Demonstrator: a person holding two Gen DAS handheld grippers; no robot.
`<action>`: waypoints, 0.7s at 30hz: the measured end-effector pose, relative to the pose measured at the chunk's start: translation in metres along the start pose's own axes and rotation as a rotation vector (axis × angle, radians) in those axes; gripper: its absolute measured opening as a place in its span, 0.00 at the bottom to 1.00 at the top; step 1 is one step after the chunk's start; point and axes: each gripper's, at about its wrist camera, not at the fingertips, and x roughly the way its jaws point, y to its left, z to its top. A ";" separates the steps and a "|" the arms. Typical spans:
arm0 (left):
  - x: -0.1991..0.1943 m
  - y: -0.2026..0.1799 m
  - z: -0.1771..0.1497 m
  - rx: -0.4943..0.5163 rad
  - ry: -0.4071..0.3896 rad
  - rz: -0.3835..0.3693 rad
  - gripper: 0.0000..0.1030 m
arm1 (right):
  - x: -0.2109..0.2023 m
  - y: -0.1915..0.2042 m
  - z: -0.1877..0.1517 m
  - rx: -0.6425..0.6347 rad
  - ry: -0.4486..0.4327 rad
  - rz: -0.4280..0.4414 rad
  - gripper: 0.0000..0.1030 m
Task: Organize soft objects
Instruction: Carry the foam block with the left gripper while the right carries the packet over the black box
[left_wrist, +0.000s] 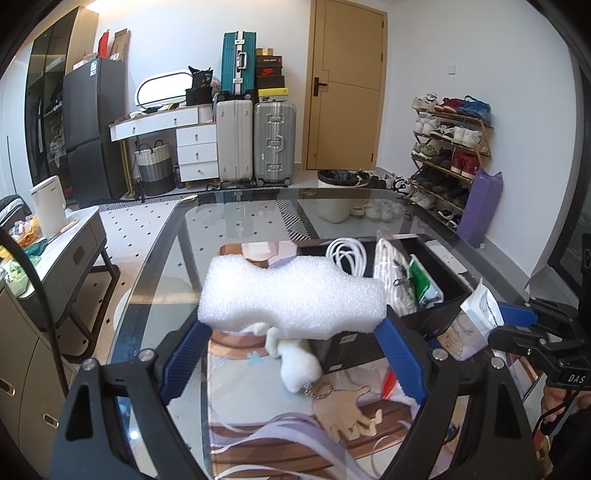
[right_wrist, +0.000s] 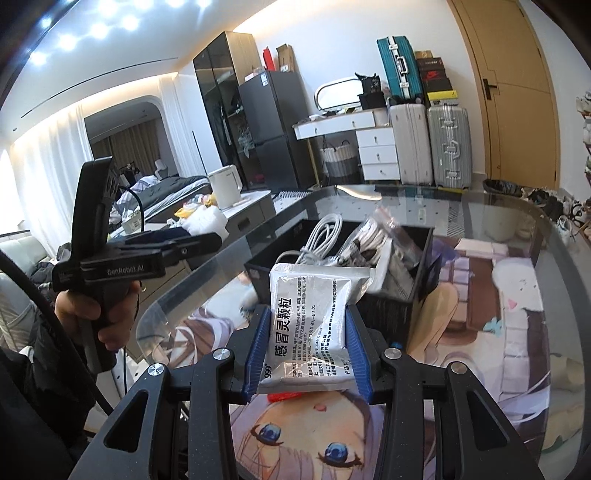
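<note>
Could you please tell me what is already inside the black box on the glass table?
The black box holds a coiled white cable, a striped white pouch and a green-and-white packet. Its walls and these items hide the bottom.

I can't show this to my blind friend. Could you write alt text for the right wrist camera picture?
The right tongs clamp a silver medicine sachet printed with Chinese text, held just in front of a black bin containing a white cable and striped cloth. The bin stands on a glass table over an anime-print mat, in a cluttered room with suitcases.
</note>
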 end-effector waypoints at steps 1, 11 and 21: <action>0.001 -0.002 0.002 0.005 -0.001 -0.005 0.86 | -0.001 0.000 0.002 0.000 -0.007 -0.003 0.40; 0.012 -0.021 0.014 0.035 -0.011 -0.040 0.86 | -0.008 -0.007 0.030 0.002 -0.062 -0.059 0.40; 0.037 -0.028 0.019 0.035 0.016 -0.046 0.86 | 0.003 -0.017 0.045 0.039 -0.064 -0.060 0.40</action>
